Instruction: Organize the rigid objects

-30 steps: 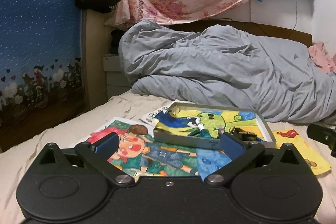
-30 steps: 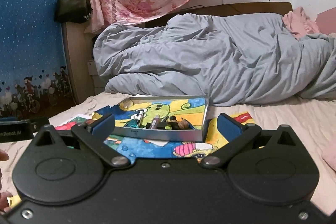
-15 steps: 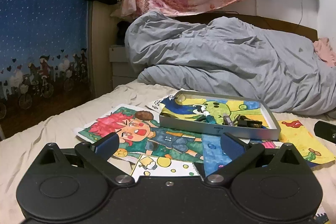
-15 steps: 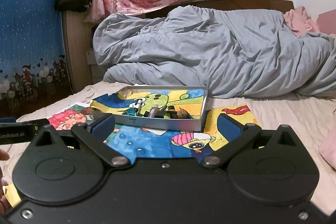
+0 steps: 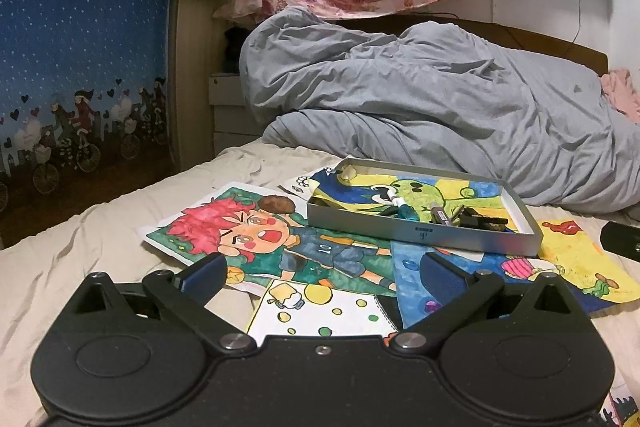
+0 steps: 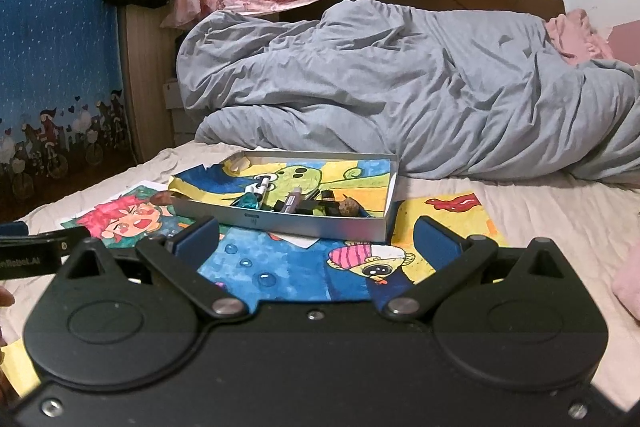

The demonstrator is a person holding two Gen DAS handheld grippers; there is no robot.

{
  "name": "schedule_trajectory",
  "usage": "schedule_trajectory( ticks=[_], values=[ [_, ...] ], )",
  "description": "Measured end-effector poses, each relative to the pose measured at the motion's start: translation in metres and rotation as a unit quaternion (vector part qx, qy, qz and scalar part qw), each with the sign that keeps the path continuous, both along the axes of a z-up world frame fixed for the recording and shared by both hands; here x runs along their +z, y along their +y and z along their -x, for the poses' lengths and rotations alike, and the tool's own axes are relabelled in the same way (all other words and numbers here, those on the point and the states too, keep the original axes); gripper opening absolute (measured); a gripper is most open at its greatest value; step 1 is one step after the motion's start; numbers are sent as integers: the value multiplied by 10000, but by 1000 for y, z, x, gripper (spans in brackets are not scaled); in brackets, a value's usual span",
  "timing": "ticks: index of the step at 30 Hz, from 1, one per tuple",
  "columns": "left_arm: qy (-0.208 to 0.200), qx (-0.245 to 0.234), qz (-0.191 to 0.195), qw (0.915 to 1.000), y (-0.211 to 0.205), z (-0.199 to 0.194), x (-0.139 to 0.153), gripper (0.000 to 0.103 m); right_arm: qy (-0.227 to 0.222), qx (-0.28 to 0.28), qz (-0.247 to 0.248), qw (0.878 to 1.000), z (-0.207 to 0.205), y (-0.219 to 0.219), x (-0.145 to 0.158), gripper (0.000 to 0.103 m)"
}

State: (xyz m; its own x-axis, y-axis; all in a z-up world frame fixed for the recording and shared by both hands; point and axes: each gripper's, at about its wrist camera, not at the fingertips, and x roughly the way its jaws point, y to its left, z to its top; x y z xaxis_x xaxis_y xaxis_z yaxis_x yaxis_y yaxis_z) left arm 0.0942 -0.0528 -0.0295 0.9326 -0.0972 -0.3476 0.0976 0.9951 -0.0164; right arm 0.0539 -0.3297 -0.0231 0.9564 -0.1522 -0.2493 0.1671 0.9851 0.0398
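**Both grippers hang back, empty**

The bed [image 5: 100, 235] is spread with drawings [image 5: 256, 239]. On them sits the tin [image 6: 320, 225], catching markers [image 6: 256, 193] and other small bits in 1 place. Left gripper [image 5: 320, 271] and right gripper [image 6: 318, 241] hover near, fingers wide — nothing held.

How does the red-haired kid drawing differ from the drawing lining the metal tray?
The red-haired kid drawing lies flat and open on the bed sheet; the drawing inside the metal tray, a green character on yellow, sits in it with its blue edge spilling over the left wall. Pens and small items rest on the tray drawing; only a brown lump sits on the red-haired one's top edge. Both are bright coloured-in pictures.
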Motion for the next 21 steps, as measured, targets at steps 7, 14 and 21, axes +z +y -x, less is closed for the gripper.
schedule_trajectory(
  ticks=[7, 14, 21],
  values=[
    [-10, -10, 14, 10000, 0, -1, -1, 102, 54, 83, 6, 10000, -5, -1, -1, 102],
    [-27, -13, 18, 10000, 1, -2, -2, 102, 97, 139, -3, 9999, -7, -2, -2, 102],
    [-8, -34, 16, 10000, 0, -3, -3, 102, 143, 173, 7, 9997, -9, -4, -4, 102]
  ],
)
